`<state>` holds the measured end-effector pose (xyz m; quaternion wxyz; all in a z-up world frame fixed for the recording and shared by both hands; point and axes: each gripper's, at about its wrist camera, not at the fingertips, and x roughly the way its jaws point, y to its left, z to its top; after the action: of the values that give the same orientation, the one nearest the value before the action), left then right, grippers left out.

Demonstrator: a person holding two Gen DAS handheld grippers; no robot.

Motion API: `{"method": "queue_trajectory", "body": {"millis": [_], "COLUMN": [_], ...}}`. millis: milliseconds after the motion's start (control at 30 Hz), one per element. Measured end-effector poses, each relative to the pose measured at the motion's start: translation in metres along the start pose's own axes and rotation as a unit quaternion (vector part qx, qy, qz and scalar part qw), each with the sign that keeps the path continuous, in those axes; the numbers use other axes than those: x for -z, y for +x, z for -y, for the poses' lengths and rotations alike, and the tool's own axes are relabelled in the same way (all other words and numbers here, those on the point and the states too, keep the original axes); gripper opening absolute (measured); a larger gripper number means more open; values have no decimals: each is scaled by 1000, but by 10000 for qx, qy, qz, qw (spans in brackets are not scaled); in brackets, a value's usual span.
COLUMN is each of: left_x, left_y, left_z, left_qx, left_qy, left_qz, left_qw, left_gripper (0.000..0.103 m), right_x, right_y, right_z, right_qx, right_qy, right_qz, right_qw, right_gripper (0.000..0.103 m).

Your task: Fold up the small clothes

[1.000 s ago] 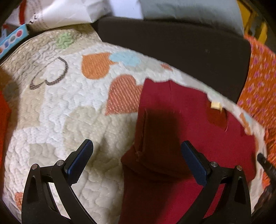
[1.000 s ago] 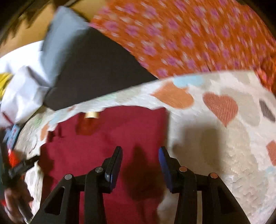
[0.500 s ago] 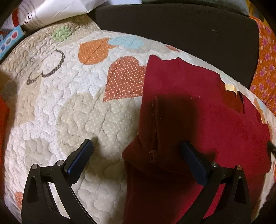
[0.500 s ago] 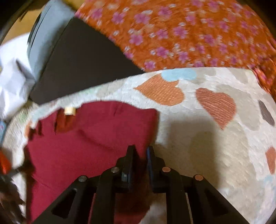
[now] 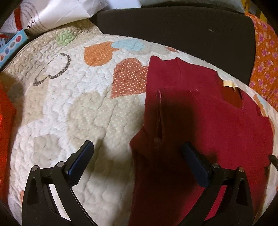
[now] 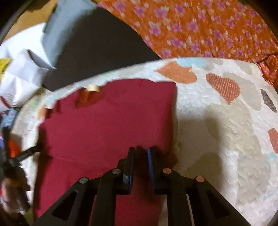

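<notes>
1. One small red shirt (image 5: 199, 121) lies flat on the heart quilt (image 5: 73, 107). It sits near the far edge of the quilt.
2. The shirt looks soft, light and floppy. I think it will bend and sag wherever I lift it, so I should hold it by an edge or a corner, not the middle.
3. The shirt's neck hole, with a little tan tag (image 5: 229, 84), points away from me, toward the dark cushion (image 5: 173, 29) behind the quilt. Its long way runs from me up to that neck.
4. One side flap of the shirt is already turned in, and a seam ridge runs along the long way.
5. My right claw (image 6: 140, 156) is almost closed and pinches a bit of red cloth at the shirt's near right edge.
6. My left claw (image 5: 137, 156) is open wide and holds nothing. It hangs over the shirt's left edge, one finger over the quilt and one over the shirt.
7. An orange flower cloth (image 6: 199, 29) lies past the quilt, to the right of the shirt. White paper bags (image 5: 57, 15) sit past the quilt on the shirt's left.
</notes>
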<state>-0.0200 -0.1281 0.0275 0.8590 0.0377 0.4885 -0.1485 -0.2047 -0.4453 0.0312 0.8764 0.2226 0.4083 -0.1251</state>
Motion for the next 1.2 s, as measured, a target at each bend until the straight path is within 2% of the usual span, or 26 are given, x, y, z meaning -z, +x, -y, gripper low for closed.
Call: {"method": "queue_trajectory", "body": {"millis": [100,200,233,267,333,400,467,500,533,567,633,800,833,867,933,1067,1200], "left_x": [11,28,35,39,52,67,83,96,106,116,133,157,160,166,178,196,205], "left_y": [-16,-33,-40,-44,-57,-69,-76,-78,-76,-75,-74,-91,-94,-97,-102,-108,-108], "left_z": [-3,-3,-2,-1,1,-1,-7,-12,-16,-19,-24,-29,-31,-33,-37,-31,-32], "left_qx": [211,343,371,383,392,378,422,500,571,612,580,420,443,482,554,508,501], "left_qy": [15,107,170,212,358,455,404,296,217,161,111,247,227,184,111,387,481], "left_qz": [-42,-62,-77,-85,-85,-69,-114,-240,-385,-560,-796,-760,-764,-785,-864,-964,-988], "left_qw": [9998,9993,9991,9990,9986,9982,9982,9980,9974,9964,9951,9959,9958,9956,9947,9933,9927], "left_gripper": [102,102,102,102,102,102,102,102,102,102,102,102,102,102,102,102,102], "right_x": [18,45,57,71,93,112,131,135,139,139,138,145,148,152,162,184,205], "right_y": [-33,-57,-62,-65,-64,-60,-50,-44,-45,-47,-54,-75,-78,-81,-88,-96,-99], "right_z": [-1,12,17,21,24,23,23,24,23,21,16,21,22,21,21,16,25], "right_qx": [-106,-283,-373,-459,-625,-714,-537,-530,-537,-463,-407,-380,-450,-551,-732,-734,-846], "right_qy": [-96,102,221,347,495,460,451,460,371,234,39,175,238,280,268,139,482], "right_qz": [19,-116,-198,-278,-522,-708,-834,-894,-737,-651,-597,-446,-486,-575,-803,-1099,-1350], "right_qw": [9999,9995,9989,9980,9954,9939,9940,9935,9951,9965,9974,9981,9975,9964,9937,9911,9861], "right_gripper": [15,17,20,28,34,35,35,35,27,13,10,11,14,29,45,45,46]}}
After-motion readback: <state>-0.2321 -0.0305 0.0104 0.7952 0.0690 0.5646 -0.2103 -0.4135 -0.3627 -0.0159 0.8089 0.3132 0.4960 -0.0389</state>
